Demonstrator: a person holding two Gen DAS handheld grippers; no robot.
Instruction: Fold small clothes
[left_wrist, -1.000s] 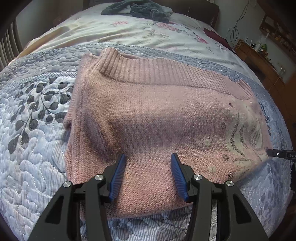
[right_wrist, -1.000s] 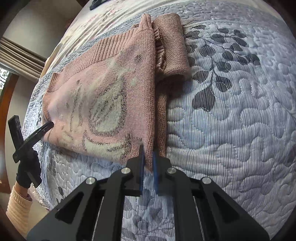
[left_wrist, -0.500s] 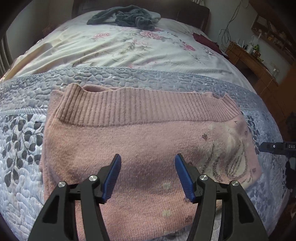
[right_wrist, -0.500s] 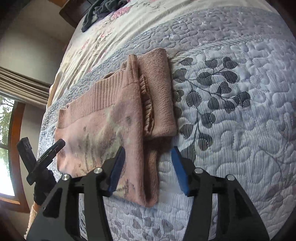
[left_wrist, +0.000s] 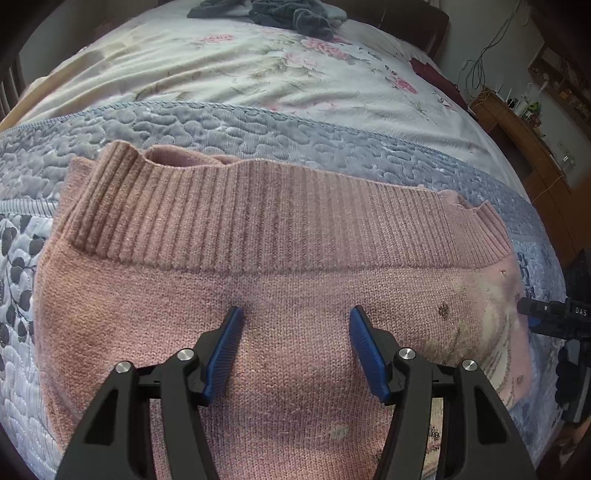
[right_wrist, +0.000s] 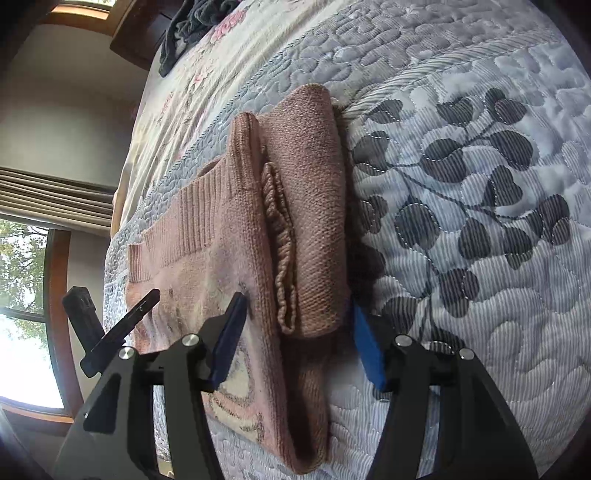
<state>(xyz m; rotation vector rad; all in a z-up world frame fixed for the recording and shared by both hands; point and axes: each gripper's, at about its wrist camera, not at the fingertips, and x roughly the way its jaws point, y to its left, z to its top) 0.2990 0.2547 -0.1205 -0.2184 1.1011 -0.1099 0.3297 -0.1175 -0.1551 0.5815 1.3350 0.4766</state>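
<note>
Folded pink knit sweater (left_wrist: 258, 288) lay on the blue-grey quilt (left_wrist: 332, 147) of the bed, ribbed hem on its far side in the left wrist view. Near edge of sweater was cut off by the frame bottom and partly hidden behind the left hand-held gripper (left_wrist: 295, 317). Pale pattern at the sweater's right end was faded, hard to make out.

Left hand-held gripper was released, blue pads (left_wrist: 225, 354) wide apart, poised over the sweater's mid body; contact w/ knit couldn't be judged. In the right wrist view it showed only as a dark bar at the sweater's far end (right_wrist: 122, 325).

Right hand-held gripper (right_wrist: 295, 306) was also released, jaws spread either side of the folded sleeve (right_wrist: 306, 221) along the sweater's edge, gripping nothing. Right pad (right_wrist: 365, 350) sat just beside the sleeve; whether it touched quilt was unclear.

Beyond the sweater: floral bedsheet (left_wrist: 258, 74) w/ dark crumpled clothes (left_wrist: 280, 14), partly cut off at top. Wooden cabinet (left_wrist: 517, 129) well off to the sweater's right, items on it too small to tell.
</note>
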